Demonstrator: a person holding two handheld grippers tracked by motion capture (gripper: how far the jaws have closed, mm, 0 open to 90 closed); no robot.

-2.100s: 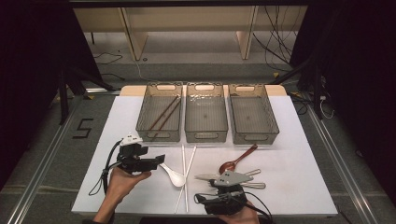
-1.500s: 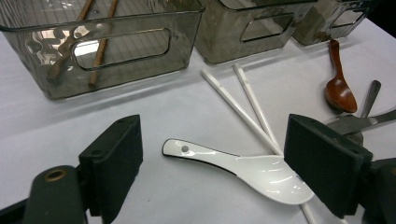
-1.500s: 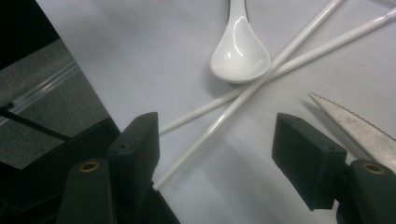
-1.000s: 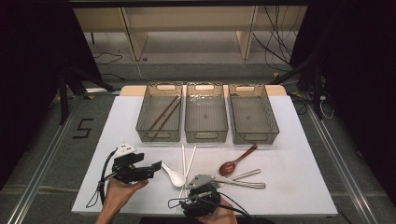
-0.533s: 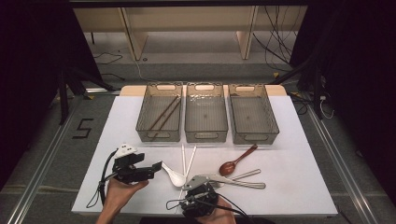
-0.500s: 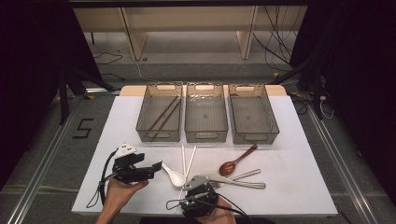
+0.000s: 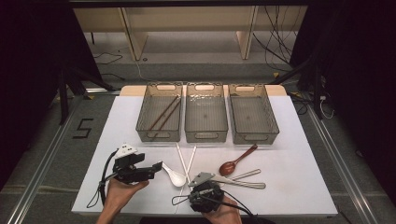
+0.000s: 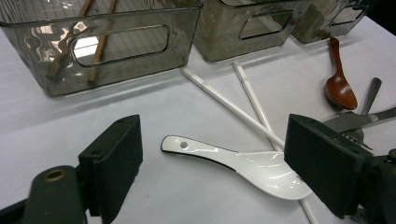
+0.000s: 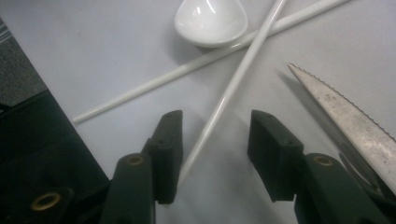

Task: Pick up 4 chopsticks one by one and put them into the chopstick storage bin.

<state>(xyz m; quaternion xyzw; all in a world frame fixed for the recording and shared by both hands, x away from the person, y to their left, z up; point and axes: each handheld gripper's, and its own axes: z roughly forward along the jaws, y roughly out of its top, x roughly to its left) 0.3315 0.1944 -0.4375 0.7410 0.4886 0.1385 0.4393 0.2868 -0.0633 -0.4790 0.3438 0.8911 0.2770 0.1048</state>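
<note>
Two white chopsticks [image 7: 186, 161] lie crossed near the middle of the worktop [image 7: 299, 186], and the right gripper [image 9: 212, 140] straddles the near end of one. Its jaws have just been closing but don't pinch it yet, looks like lining up a pick. Left gripper [image 8: 212, 154] hangs wide open over the white spoon [image 8: 238, 163], probably waiting its turn. Brown chopsticks [image 7: 163, 114] already sit in the far left bin [image 7: 159, 135], so I'd guess sorting by type.
</note>
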